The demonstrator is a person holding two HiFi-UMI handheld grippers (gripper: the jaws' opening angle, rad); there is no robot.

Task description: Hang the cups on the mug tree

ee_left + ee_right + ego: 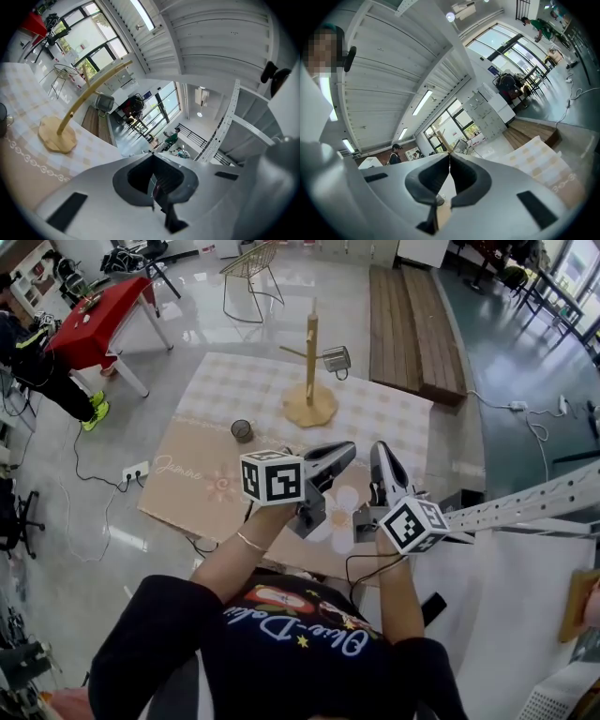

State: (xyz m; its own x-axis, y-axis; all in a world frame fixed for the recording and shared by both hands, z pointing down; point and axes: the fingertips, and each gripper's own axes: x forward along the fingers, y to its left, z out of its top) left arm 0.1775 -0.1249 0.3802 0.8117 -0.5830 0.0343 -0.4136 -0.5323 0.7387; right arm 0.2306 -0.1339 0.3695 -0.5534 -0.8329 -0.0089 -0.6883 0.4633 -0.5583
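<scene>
One cup (242, 430) is left far-left on the worktop (394, 418); the left hand-held gripper (348, 449) and right hand-held gripper (380, 448), both closed and empty, should be opened first

Open lab-like hall: glossy floor (197, 324), tall windows (91, 35), lockers (490, 110), power strip (135, 471), trailing cables (89, 474).

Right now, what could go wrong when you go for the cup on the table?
Both the left gripper and the right gripper are shut. Reaching the loose metal cup like that would likely shove it or tip it over. The mug tree already carries a hanging cup, and bumping the tree while hanging the second might knock that one off.
</scene>
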